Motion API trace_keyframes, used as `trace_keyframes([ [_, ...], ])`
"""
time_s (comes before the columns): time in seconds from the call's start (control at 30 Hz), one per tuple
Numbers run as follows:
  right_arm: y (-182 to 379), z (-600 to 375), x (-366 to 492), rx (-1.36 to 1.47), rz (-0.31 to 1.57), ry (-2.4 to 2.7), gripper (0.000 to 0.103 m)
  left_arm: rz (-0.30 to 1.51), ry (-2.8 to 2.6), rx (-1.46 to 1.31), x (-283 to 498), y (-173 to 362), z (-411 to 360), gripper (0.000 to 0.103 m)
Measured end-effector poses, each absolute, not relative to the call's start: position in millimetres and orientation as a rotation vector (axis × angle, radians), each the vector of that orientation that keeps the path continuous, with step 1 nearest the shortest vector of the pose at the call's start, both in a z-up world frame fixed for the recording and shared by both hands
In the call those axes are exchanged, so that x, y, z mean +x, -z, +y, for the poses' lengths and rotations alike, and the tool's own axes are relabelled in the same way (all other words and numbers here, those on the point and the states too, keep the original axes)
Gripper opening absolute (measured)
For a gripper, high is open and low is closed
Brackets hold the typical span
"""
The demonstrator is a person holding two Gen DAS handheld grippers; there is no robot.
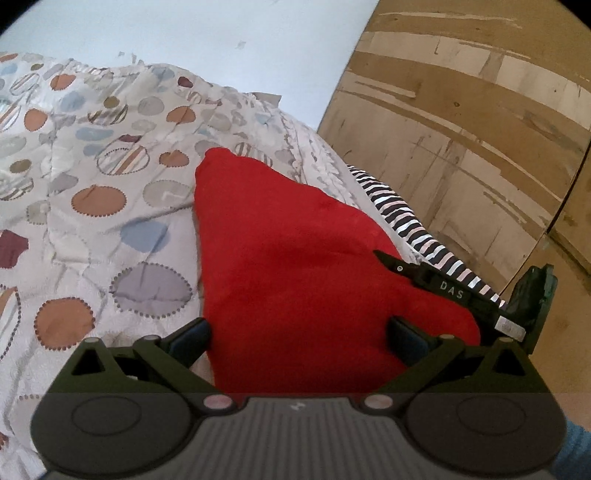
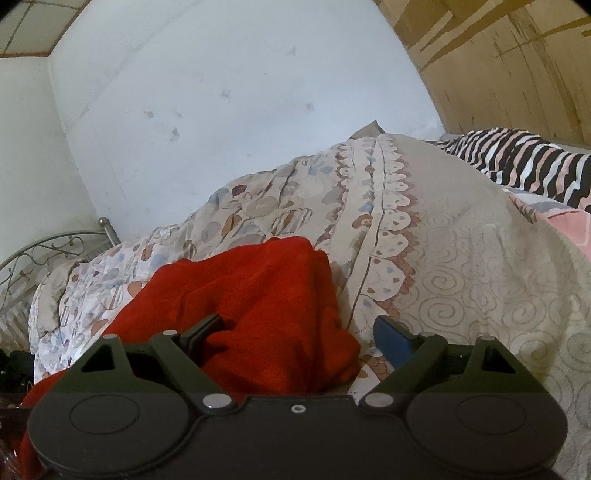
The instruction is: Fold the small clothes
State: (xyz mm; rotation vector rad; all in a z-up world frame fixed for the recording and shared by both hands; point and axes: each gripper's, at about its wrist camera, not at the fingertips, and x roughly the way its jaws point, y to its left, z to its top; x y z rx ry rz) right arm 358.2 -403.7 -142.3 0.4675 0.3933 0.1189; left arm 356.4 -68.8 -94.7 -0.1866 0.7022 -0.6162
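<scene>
left wrist: behind left claw, tilted down, close over red cloth | right wrist: behind right claw, shallower, close | shared: red cloth, bedspread, wall

Bed with patterned quilt fills near ground. White scuffed wall behind. Plywood wardrobe panels right. Curled metal bed frame far left. Striped cloth far right.
</scene>
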Motion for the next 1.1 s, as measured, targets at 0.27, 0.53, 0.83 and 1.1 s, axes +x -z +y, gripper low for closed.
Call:
trace_keyframes([
  [0.27, 142, -404, 356, 0.464, 0.382, -0.157, 0.085, 0.686, 0.649, -0.289, 370, 82, -53, 0.102],
  [0.53, 143, -405, 356, 0.478, 0.389, -0.160, 0.085, 0.738, 0.590, -0.303, 398, 86, -53, 0.103],
  [0.83, 143, -406, 356, 0.480, 0.391, -0.160, 0.085, 0.849, 0.621, -0.378, 434, 110, -55, 0.103],
  [1.1, 139, -401, 359, 0.466, 0.424, -0.140, 0.085, 0.943, 0.710, -0.461, 457, 132, -49, 0.103],
])
